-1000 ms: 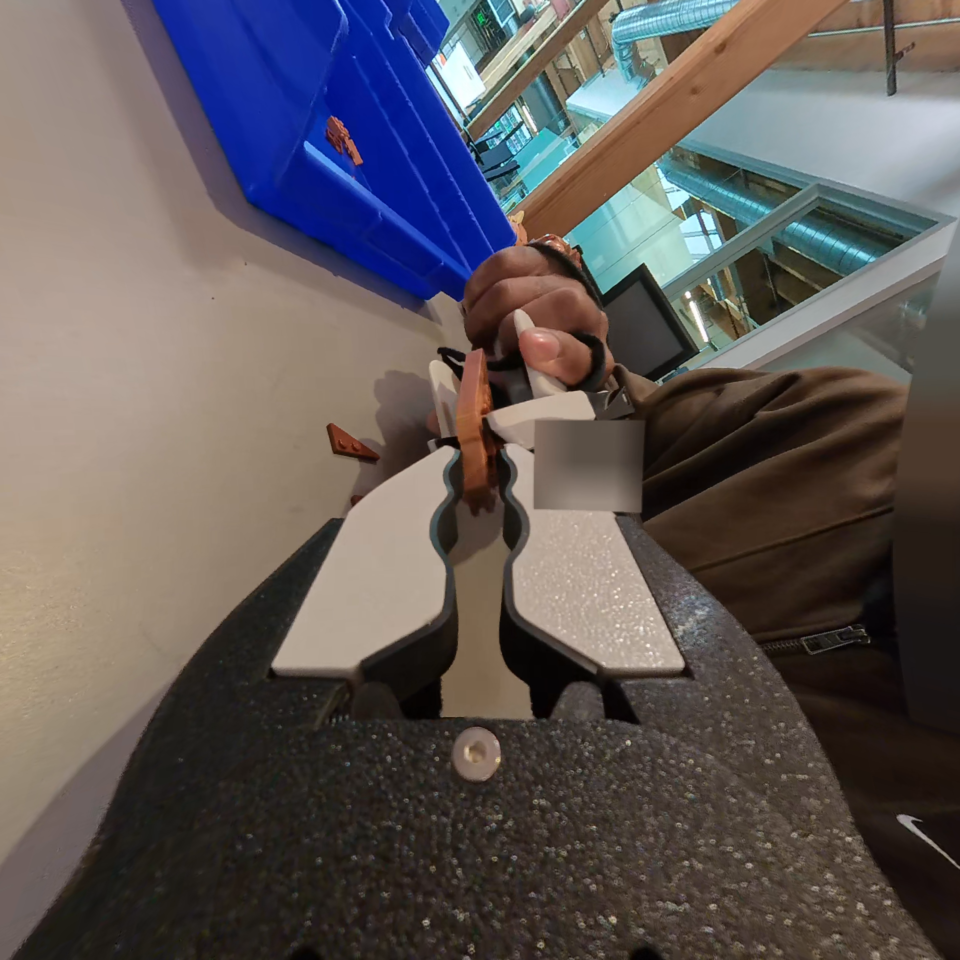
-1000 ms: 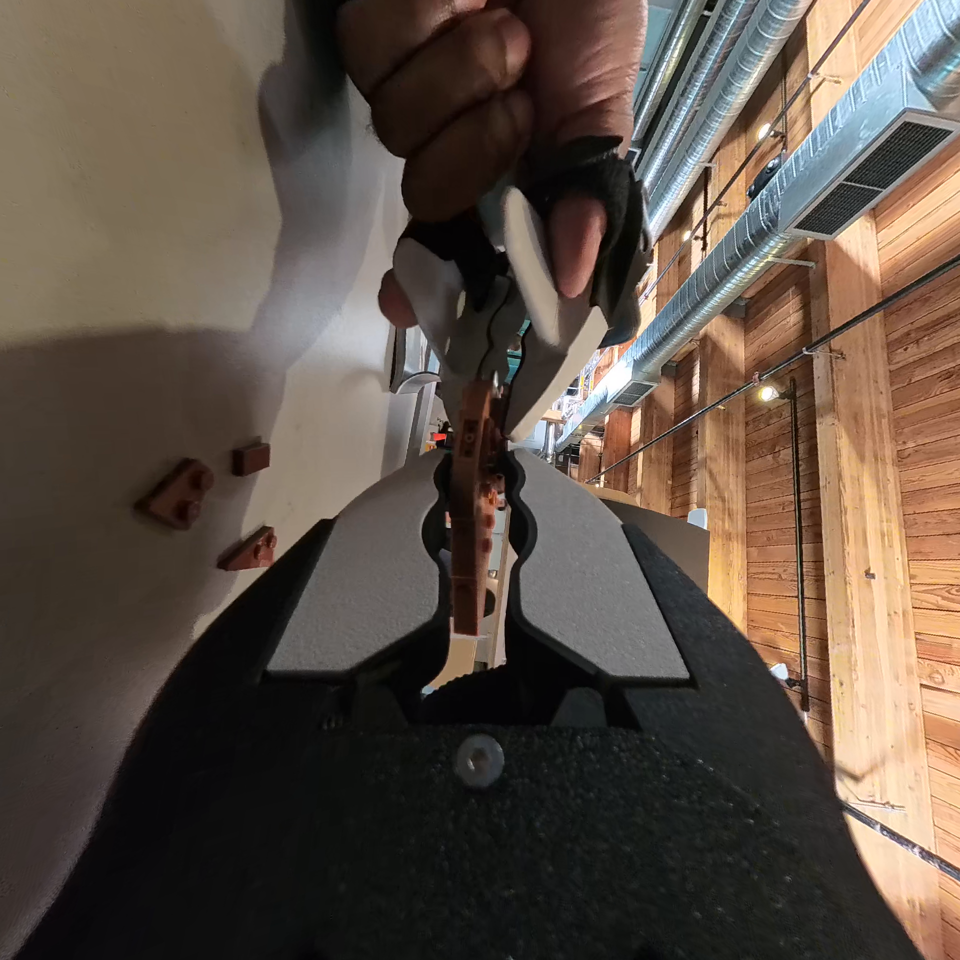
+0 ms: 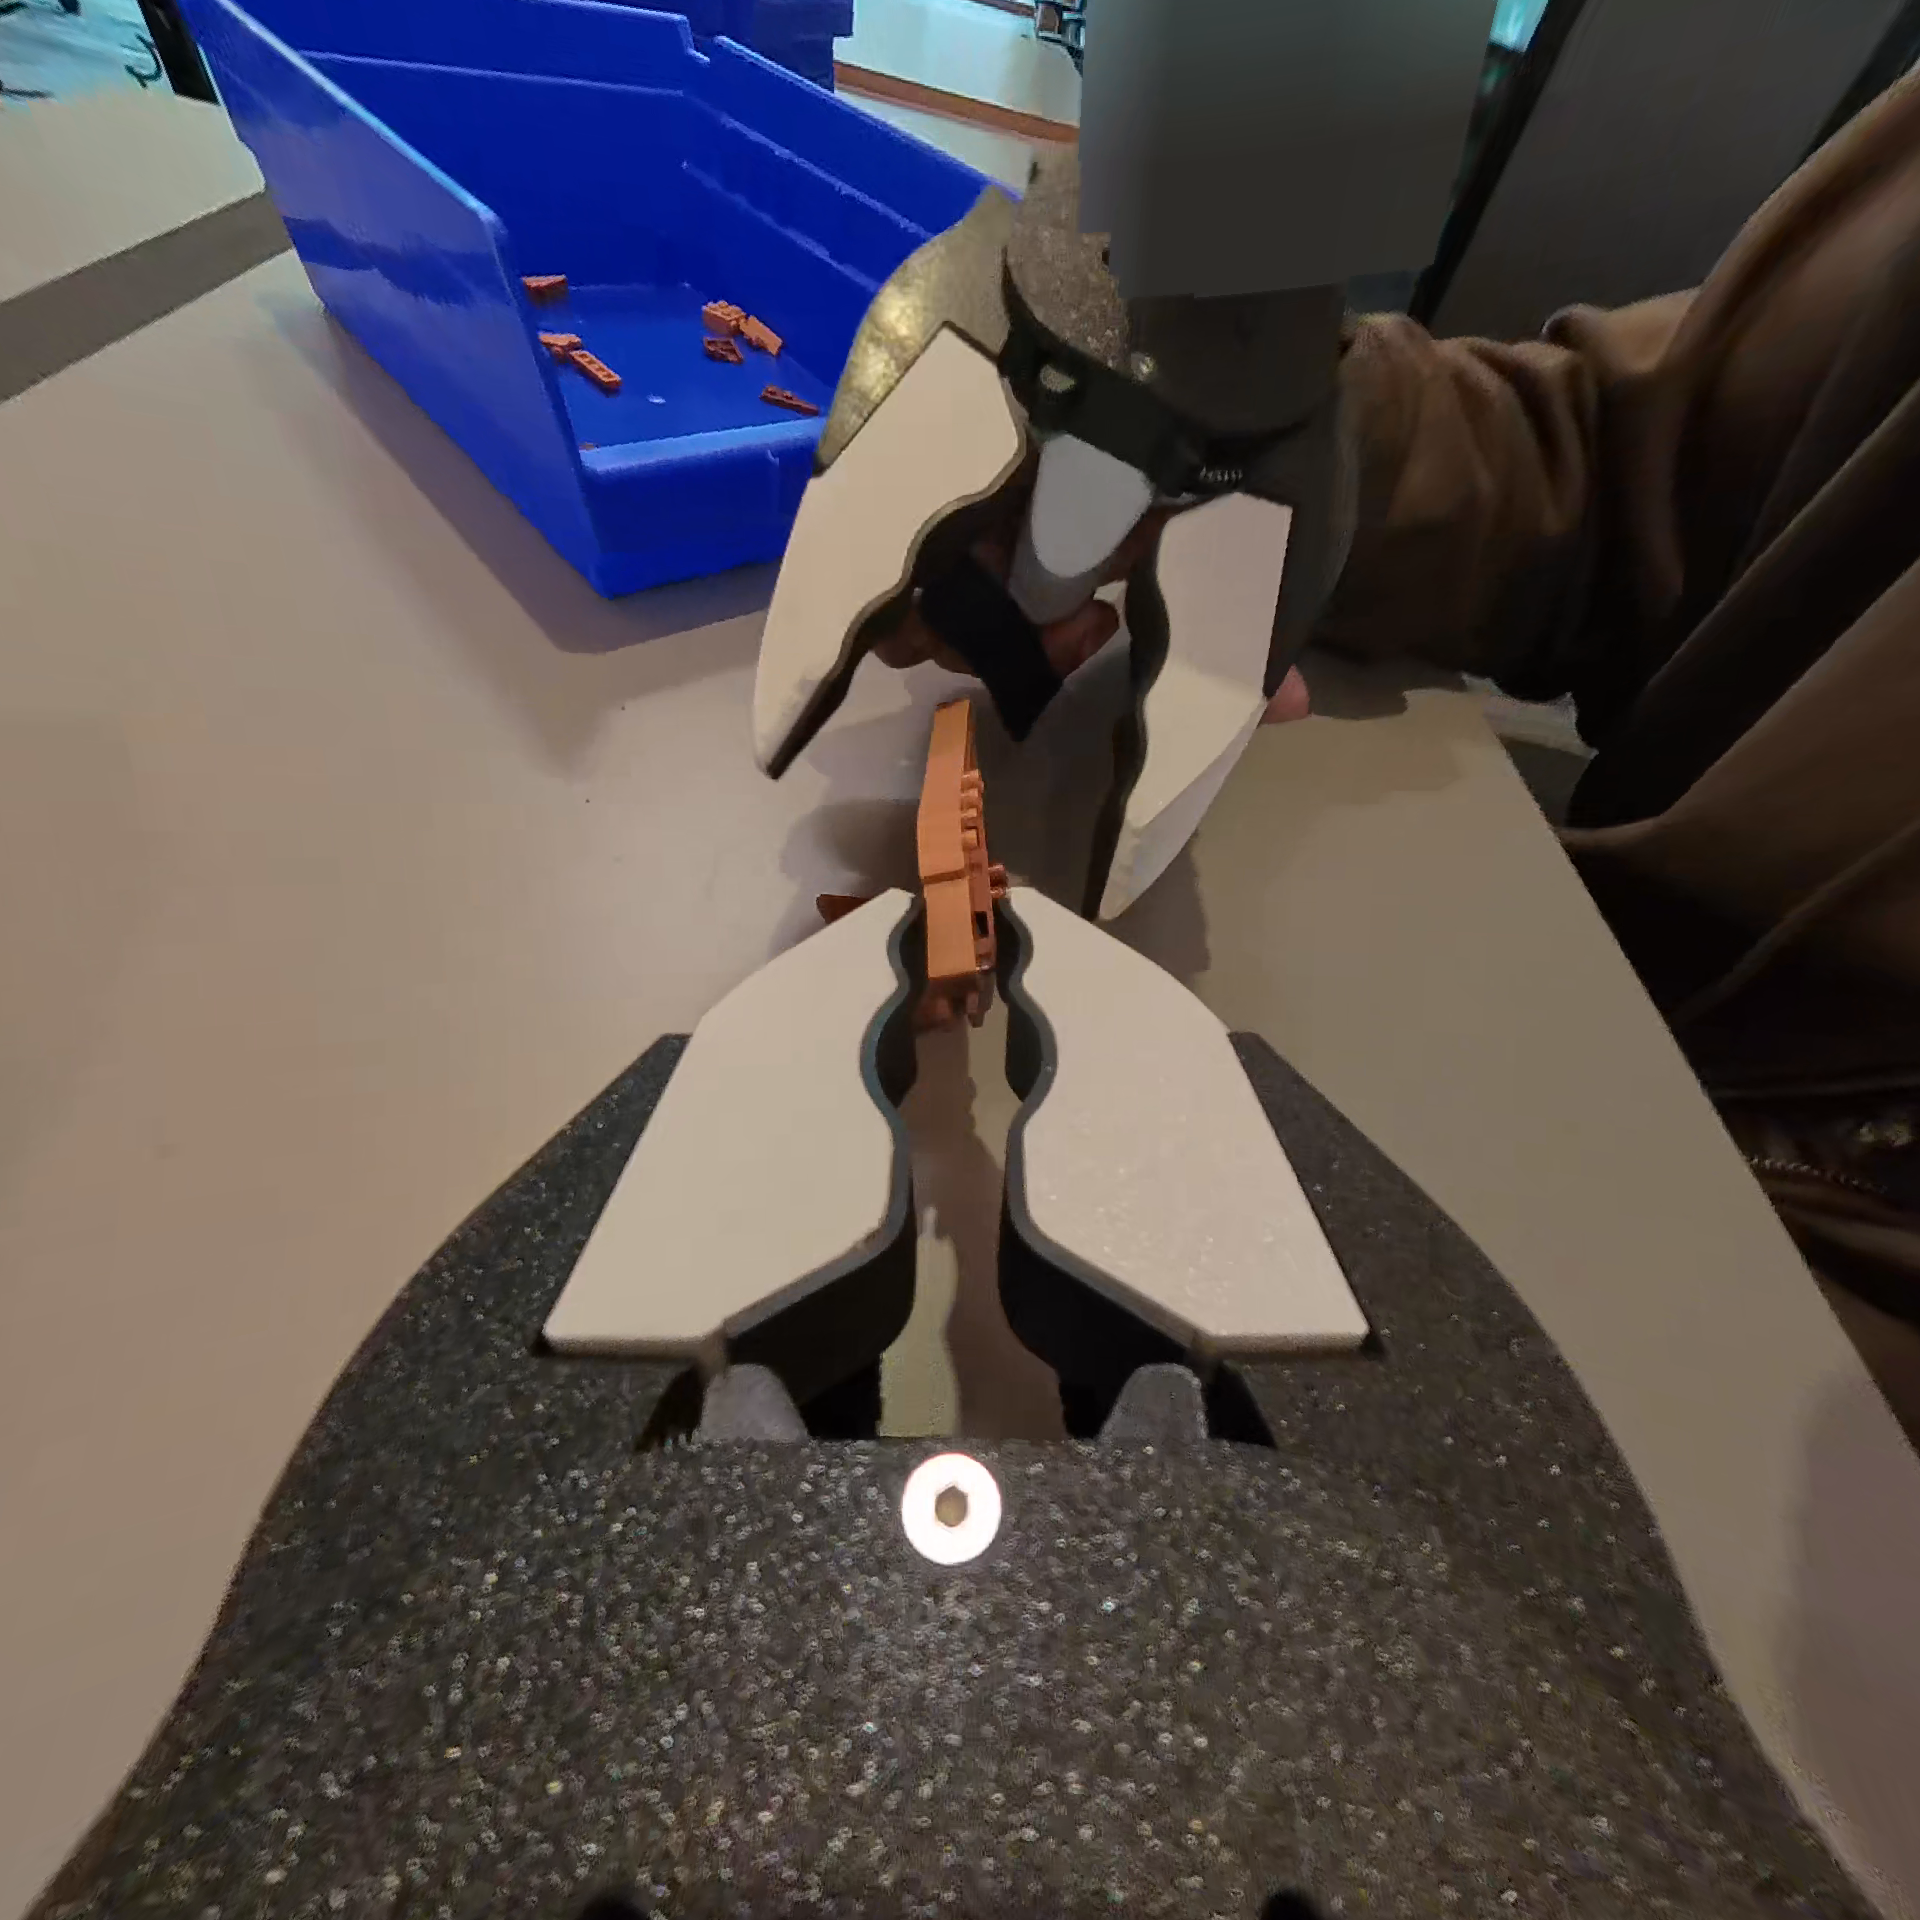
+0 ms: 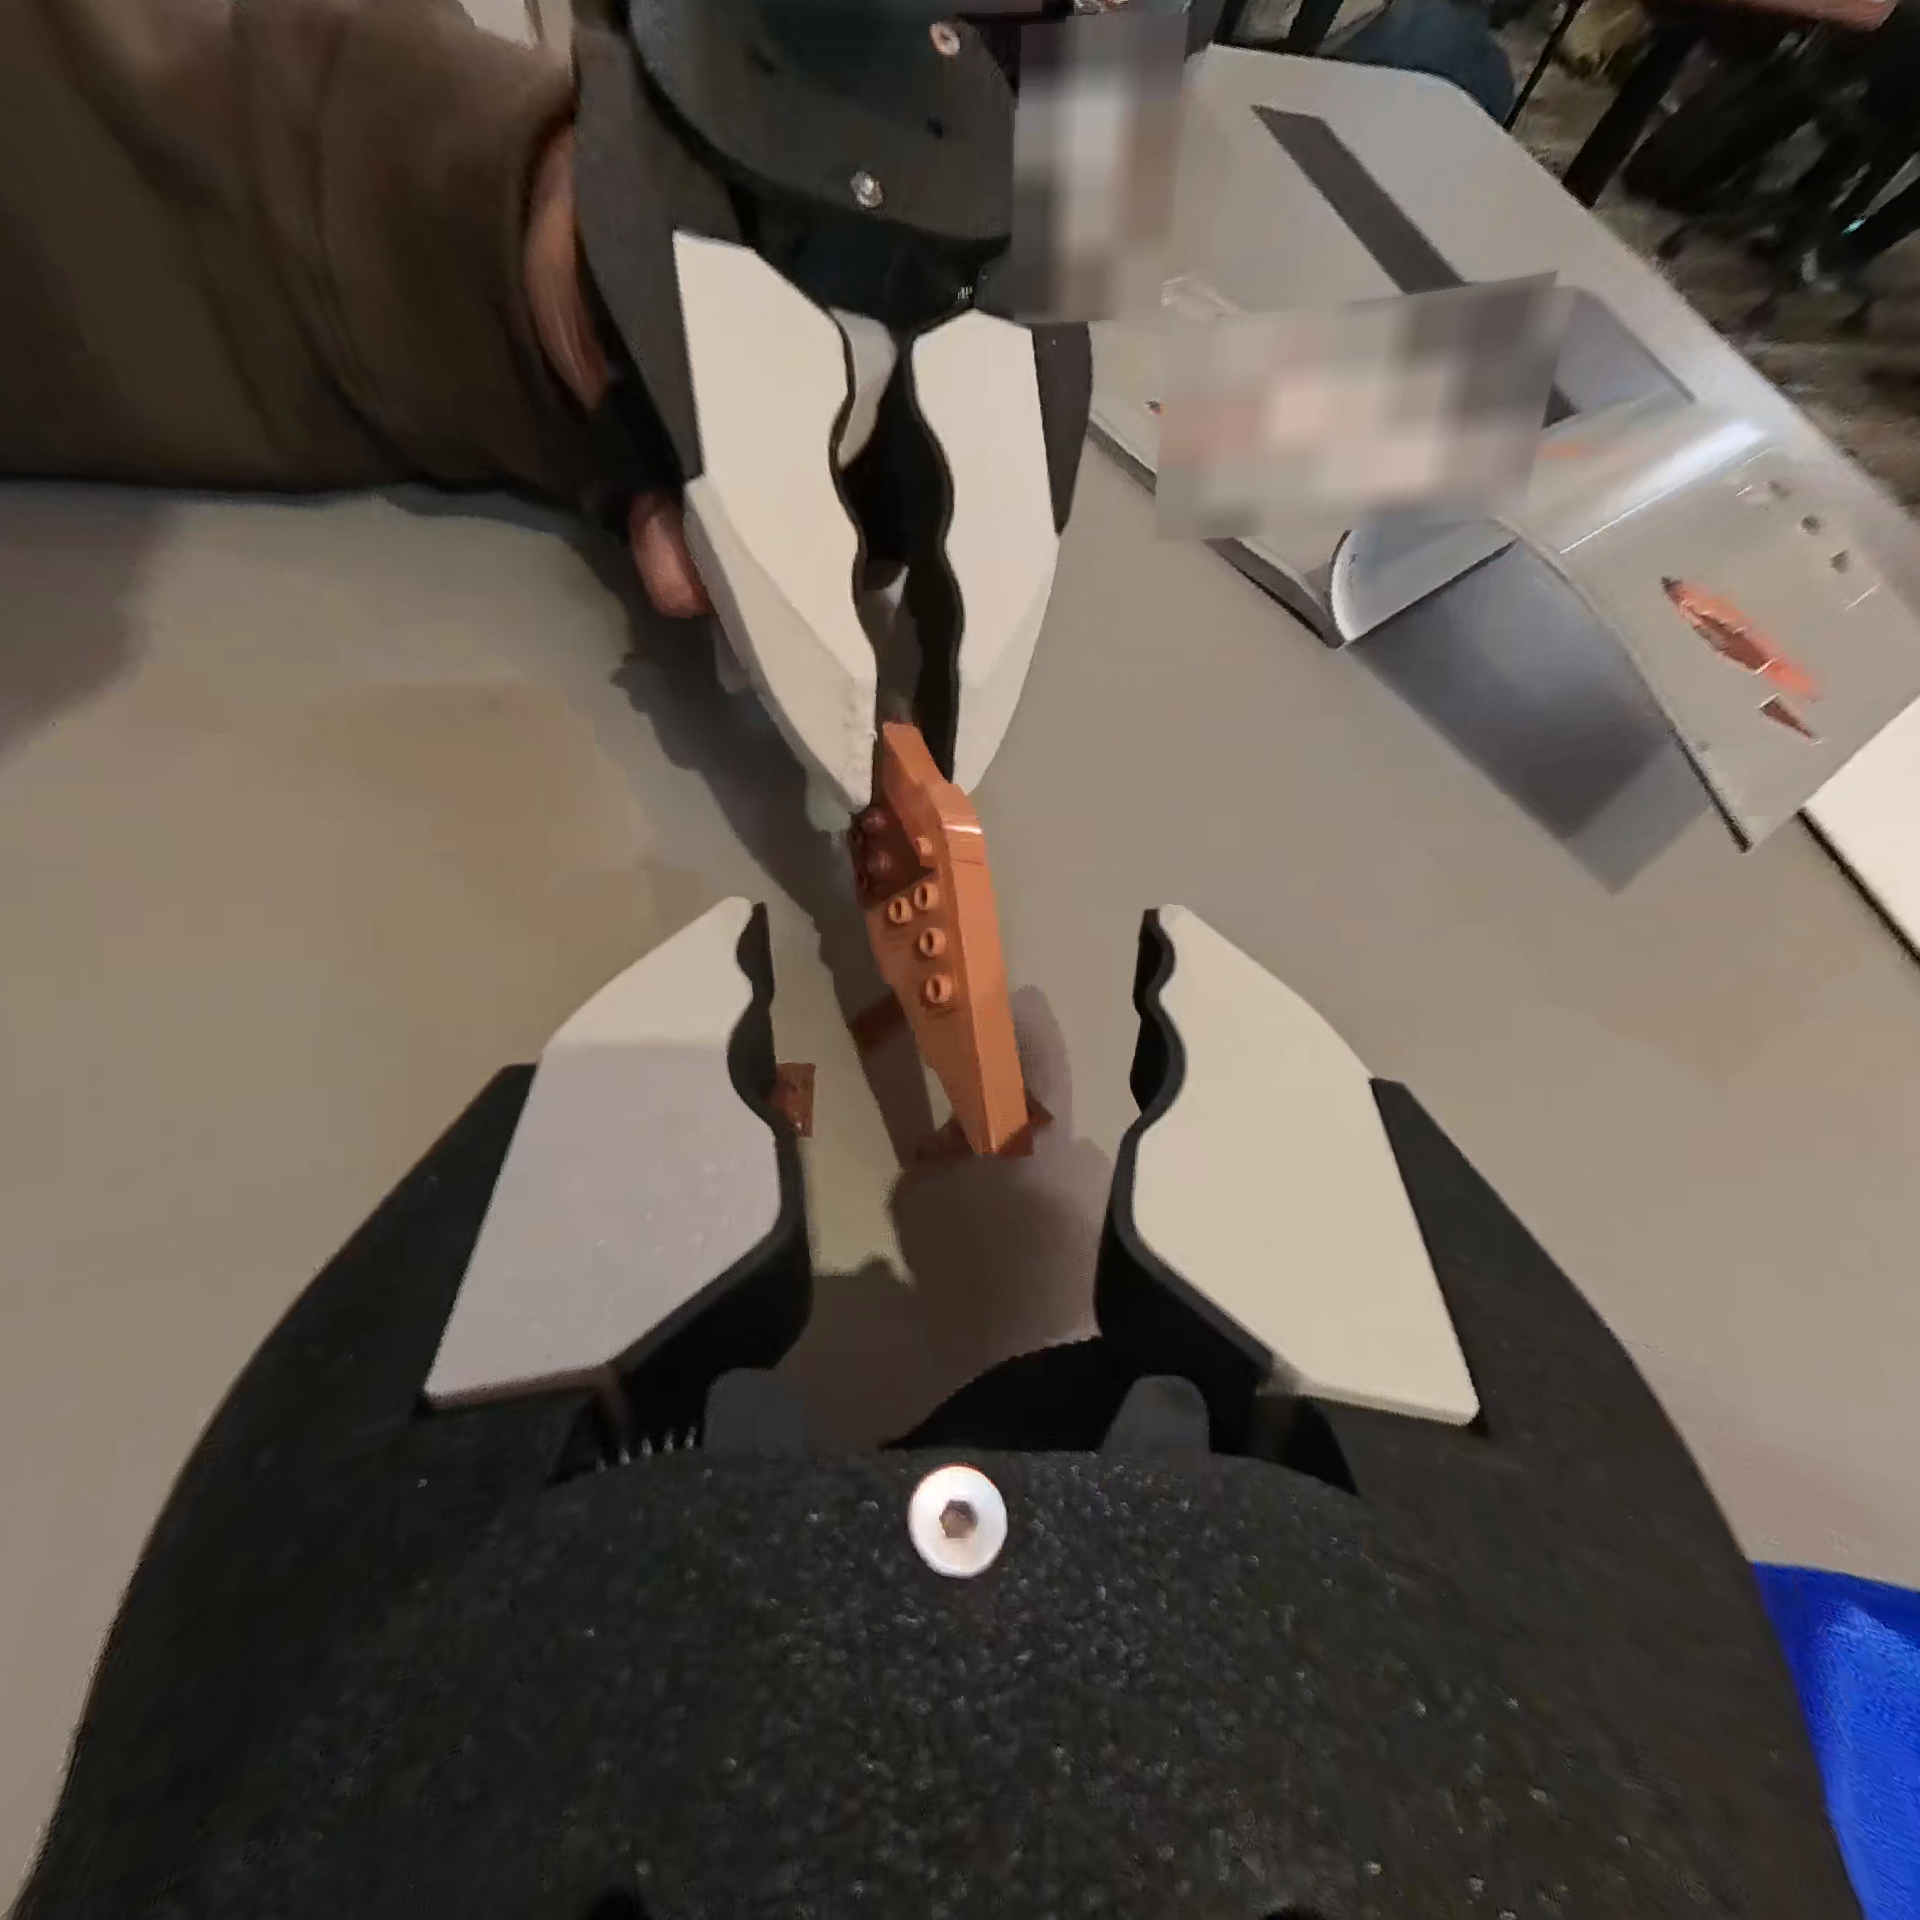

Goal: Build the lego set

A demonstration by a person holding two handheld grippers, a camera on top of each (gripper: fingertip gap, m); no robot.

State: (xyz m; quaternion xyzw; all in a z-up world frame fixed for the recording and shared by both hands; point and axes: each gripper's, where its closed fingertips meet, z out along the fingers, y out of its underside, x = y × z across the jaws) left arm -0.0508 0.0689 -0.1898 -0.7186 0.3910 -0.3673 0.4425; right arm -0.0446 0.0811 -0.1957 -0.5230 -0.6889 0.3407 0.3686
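Left wrist view: the left gripper [image 3: 951,914] is seen closed on one end of the orange-brown lego assembly [image 3: 951,852], which is pinched at the fingertips. The long axis of the assembly is aligned with the fingers, and the free end is pointed away from the left gripper toward the right gripper [image 3: 935,821], whose fingers are spread wide with nothing between them. The assembly is held above the grey table [image 3: 312,883].

In the right wrist view, the right gripper [image 4: 951,925] is shown open, and the assembly [image 4: 951,966] is seen in the gap between the fingers without contact. The studded face is turned toward this camera. The far end is clamped by the left gripper [image 4: 904,769]. Small loose brown pieces [image 4: 795,1091] are seen on the table beneath.

Farther out, a blue bin [image 3: 665,436] containing more brown pieces is placed on the table. An open booklet [image 4: 1558,623] is seen lying beyond the grippers.
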